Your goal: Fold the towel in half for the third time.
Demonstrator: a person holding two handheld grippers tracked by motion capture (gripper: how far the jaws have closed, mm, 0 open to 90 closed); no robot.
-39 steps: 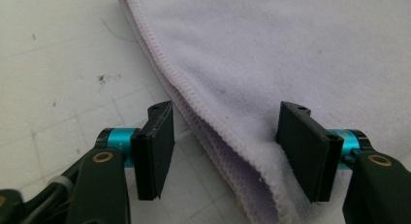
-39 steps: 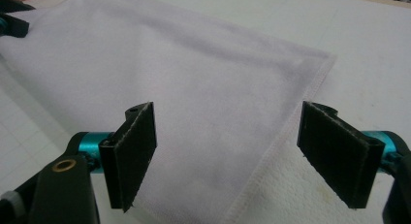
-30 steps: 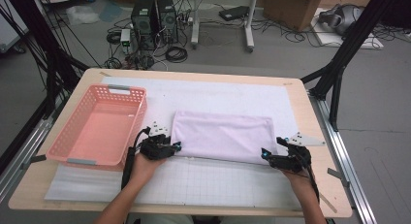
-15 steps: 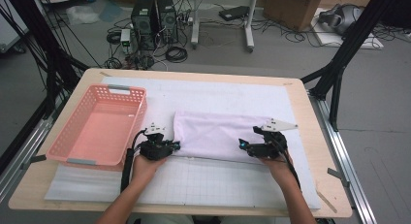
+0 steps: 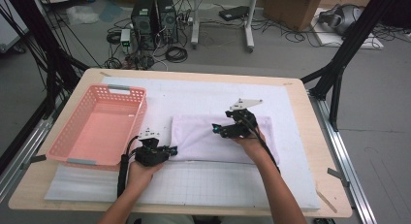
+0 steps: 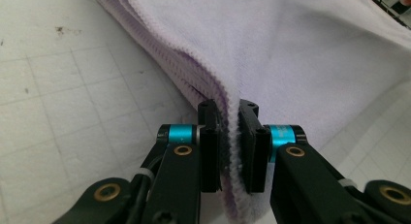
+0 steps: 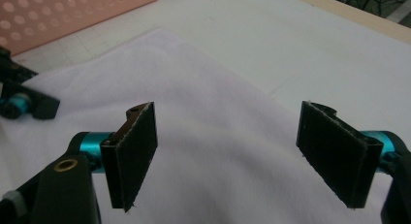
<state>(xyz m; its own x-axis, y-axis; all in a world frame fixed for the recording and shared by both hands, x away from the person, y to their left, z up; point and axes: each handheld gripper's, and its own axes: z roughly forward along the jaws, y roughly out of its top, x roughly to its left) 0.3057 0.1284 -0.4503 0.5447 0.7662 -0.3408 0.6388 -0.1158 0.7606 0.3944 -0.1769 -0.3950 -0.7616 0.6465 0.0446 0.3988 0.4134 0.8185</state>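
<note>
Soft matt lilac cloth towel (image 6: 291, 54), perforated glossy pink plastic basket (image 5: 99, 124), pale wooden table (image 5: 320, 151)

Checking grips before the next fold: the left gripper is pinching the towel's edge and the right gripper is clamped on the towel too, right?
Not quite. The left gripper does pinch the towel edge, but the right gripper is open above the cloth, as the right gripper view shows.
</note>
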